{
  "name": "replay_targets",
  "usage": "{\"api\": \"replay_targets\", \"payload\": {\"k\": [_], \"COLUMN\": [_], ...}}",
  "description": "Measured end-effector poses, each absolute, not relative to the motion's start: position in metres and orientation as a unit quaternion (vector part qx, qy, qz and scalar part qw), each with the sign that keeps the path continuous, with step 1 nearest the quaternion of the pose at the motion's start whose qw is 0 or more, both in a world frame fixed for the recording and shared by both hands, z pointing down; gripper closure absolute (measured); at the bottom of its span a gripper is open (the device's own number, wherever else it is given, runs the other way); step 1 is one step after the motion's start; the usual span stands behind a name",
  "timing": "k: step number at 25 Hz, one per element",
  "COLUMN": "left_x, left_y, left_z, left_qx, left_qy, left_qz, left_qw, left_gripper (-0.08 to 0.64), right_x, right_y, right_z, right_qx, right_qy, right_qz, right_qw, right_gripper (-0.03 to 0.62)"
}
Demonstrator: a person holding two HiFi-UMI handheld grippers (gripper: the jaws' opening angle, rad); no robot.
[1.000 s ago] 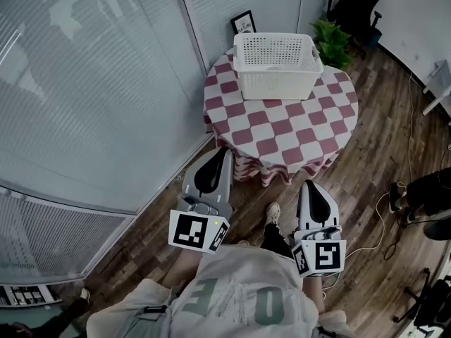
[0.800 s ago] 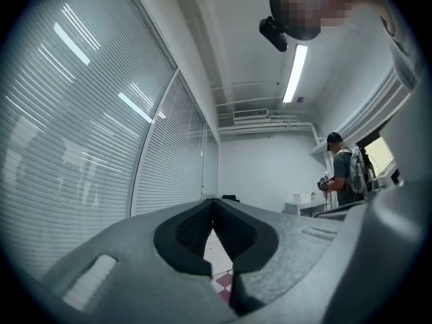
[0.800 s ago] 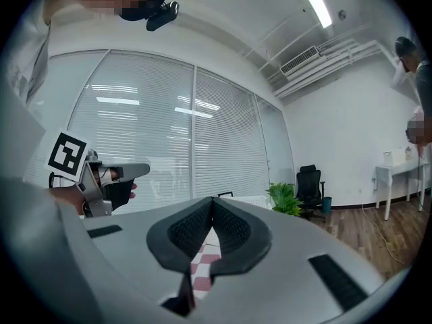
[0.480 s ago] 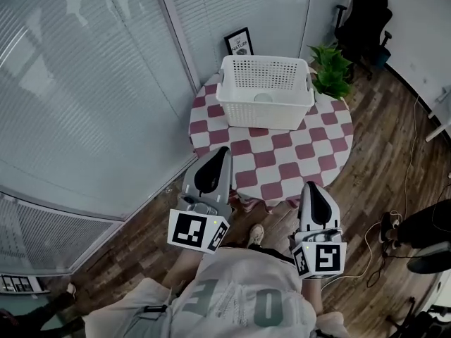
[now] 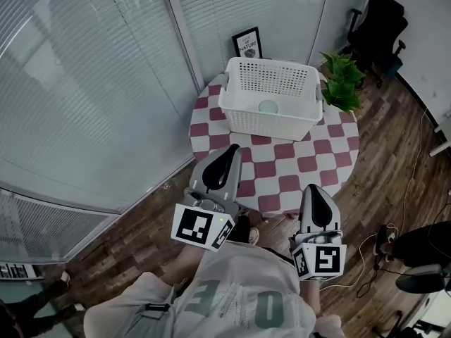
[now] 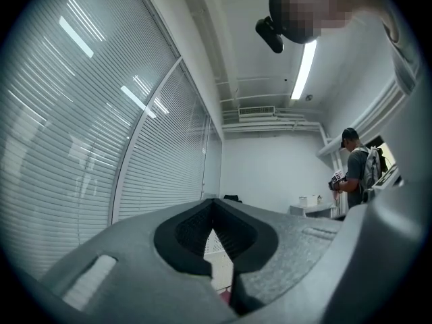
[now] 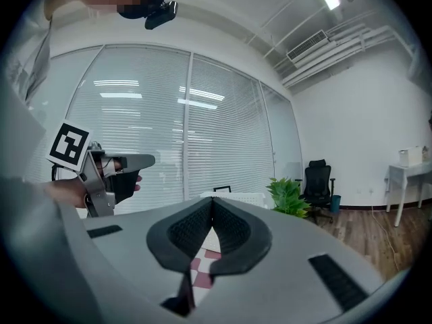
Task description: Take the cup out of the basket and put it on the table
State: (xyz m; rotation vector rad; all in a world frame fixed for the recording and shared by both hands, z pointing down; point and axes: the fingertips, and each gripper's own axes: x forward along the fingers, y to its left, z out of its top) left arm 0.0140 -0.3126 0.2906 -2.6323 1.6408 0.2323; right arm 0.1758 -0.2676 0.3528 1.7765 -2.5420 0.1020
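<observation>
A: How do the jaws stand?
B: The left gripper (image 5: 230, 151) and the right gripper (image 5: 311, 189) both have their jaws pressed together, with nothing between them.
A: And the cup?
B: Ahead of both grippers. The cup (image 5: 268, 107) lies inside the white basket (image 5: 270, 124) on the checkered table (image 5: 304, 166).
A: Any writing?
B: Beyond the basket, a framed sign (image 5: 246, 45) reads "NATURE". Its smaller print is illegible.

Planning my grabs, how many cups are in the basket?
1: a pale cup inside the white basket, near its front wall; the wall may hide others.
</observation>
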Motion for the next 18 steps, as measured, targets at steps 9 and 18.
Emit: {"api": "replay_targets", "payload": {"k": [9, 18], "left_x": [0.002, -0.018], "left_y": [-0.375, -0.432], "left_z": [0.286, 0.291], "left_qx": [-0.853, -0.864], "left_qy": [0.516, 0.5], "left_qz": [0.072, 0.064], "left_qw": [0.016, -0.004], "left_gripper": [0.554, 0.554], "right_x": [0.155, 0.131], "right_y": [-0.33, -0.381], "right_z": [0.344, 0.33], "right_qx": [0.576, 0.585], "right_qy": [-0.816, -0.81], "right_qz": [0.032, 0.027], "right_qw": [0.018, 0.012], "right_gripper": [0.583, 0.583]}}
